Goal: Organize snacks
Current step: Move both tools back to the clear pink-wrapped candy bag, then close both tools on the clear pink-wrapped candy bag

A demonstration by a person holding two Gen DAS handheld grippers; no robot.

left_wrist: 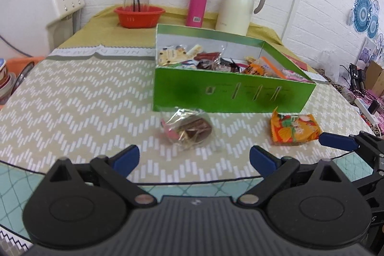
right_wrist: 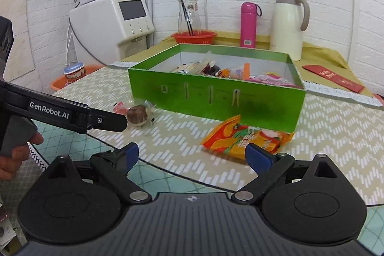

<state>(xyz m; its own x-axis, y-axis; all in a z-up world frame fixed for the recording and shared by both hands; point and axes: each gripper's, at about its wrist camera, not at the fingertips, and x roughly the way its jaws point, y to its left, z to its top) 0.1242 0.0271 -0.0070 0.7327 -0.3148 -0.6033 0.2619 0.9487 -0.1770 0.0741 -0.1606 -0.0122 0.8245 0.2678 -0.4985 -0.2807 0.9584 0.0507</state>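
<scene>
Straight ahead of the wide-open left claw point(left_wrist: 194, 158), the clear-wrapped chocolate snack point(left_wrist: 189, 130) lies on the tabletop point(left_wrist: 72, 100), just short of the green box point(left_wrist: 230, 97). From the right wrist, the right claw point(right_wrist: 192, 156), also wide, has the orange packet point(right_wrist: 244, 138) nearest, its long axis crosswise by the right finger.

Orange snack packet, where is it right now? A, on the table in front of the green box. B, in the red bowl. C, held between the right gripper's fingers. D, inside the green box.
A: the orange snack packet lies flat on the table, outside the front wall of the green box, ahead of the open right gripper.
</scene>
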